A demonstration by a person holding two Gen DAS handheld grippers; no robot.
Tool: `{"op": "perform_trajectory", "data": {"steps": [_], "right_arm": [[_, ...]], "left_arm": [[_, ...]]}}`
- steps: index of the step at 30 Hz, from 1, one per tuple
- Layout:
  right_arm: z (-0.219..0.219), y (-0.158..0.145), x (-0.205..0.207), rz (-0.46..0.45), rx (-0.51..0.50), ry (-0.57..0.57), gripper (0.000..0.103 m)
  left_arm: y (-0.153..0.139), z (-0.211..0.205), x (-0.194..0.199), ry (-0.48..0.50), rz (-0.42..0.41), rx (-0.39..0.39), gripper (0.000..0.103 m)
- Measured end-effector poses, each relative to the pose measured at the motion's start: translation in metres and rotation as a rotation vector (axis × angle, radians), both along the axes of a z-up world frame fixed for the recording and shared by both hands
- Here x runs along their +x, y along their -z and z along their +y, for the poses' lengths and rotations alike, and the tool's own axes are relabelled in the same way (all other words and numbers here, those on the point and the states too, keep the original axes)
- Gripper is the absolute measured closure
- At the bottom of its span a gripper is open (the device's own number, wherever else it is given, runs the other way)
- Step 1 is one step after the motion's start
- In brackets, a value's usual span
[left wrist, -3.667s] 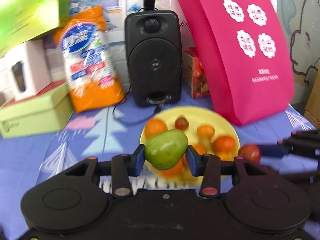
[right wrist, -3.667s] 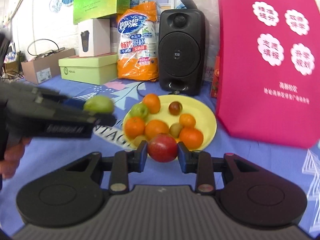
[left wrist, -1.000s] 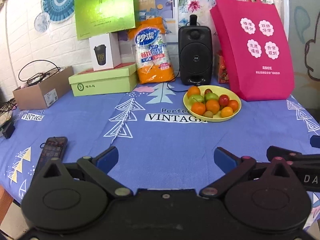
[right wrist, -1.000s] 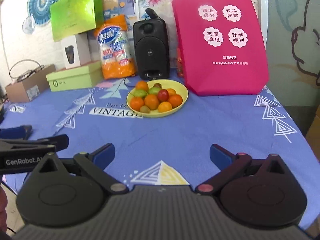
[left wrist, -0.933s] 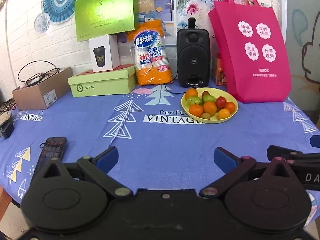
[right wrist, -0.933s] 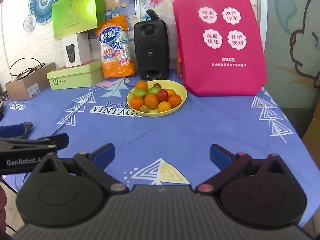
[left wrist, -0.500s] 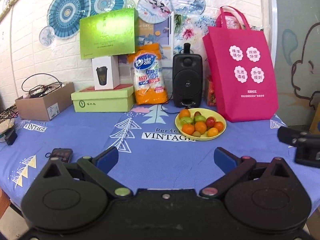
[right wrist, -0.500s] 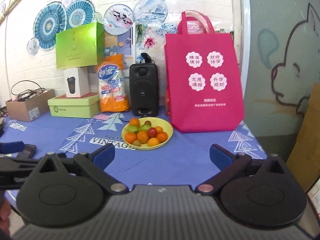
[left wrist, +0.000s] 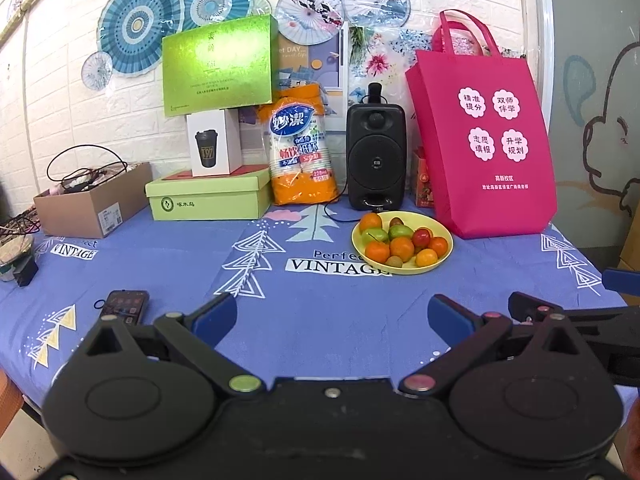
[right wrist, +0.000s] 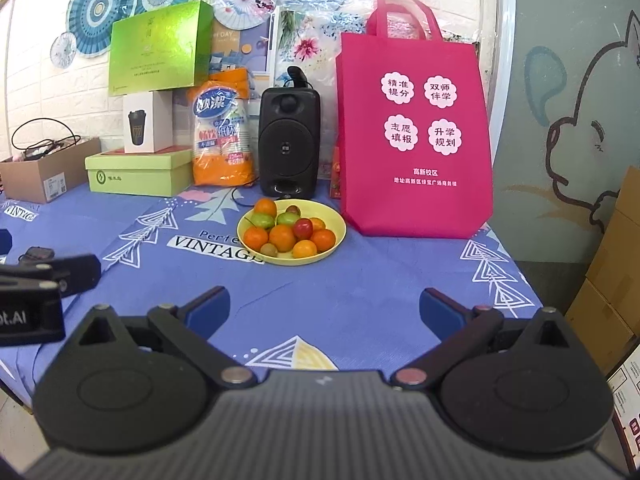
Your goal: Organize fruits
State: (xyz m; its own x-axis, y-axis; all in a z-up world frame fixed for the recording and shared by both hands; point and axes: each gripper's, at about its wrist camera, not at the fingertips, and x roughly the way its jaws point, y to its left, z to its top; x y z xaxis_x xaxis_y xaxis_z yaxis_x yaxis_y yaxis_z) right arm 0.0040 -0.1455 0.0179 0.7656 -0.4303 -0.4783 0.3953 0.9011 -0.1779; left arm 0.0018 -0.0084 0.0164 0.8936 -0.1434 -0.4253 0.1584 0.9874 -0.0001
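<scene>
Left gripper [left wrist: 332, 314]: jaws spread wide, empty, well back from the plate.
Right gripper [right wrist: 324, 306]: likewise wide, empty.
Fruit: oranges, green and red pieces heaped on round yellow plastic plate [left wrist: 442, 258], near black speaker [left wrist: 376, 156].
Risk: heaped fruit could roll off if the plate is nudged.

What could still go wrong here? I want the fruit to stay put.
The fruit is heaped in the shallow yellow plate, so a nudge could roll the red one out. The speaker's cable trails beside the plate and could snag. Both the left hand-held gripper and right hand-held gripper are open and empty.
</scene>
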Motion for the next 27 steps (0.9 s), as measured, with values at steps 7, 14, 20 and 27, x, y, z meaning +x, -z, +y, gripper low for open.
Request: {"op": "perform_trajectory", "data": {"steps": [7, 14, 20, 27], "right_arm": [[-0.002, 0.002, 0.001, 0.002, 0.003, 0.003, 0.000], [-0.004, 0.005, 0.002, 0.009, -0.001, 0.000, 0.000], [-0.004, 0.005, 0.002, 0.012, 0.001, 0.003, 0.000], [-0.005, 0.003, 0.002, 0.012, 0.005, 0.007, 0.000]], "left_arm": [[0.006, -0.001, 0.004, 0.016, 0.014, 0.001, 0.000], [0.008, 0.000, 0.007, 0.020, 0.017, -0.023, 0.000], [0.009, -0.002, 0.008, 0.026, 0.015, -0.022, 0.000], [0.013, -0.003, 0.014, 0.049, 0.051, -0.041, 0.000]]}}
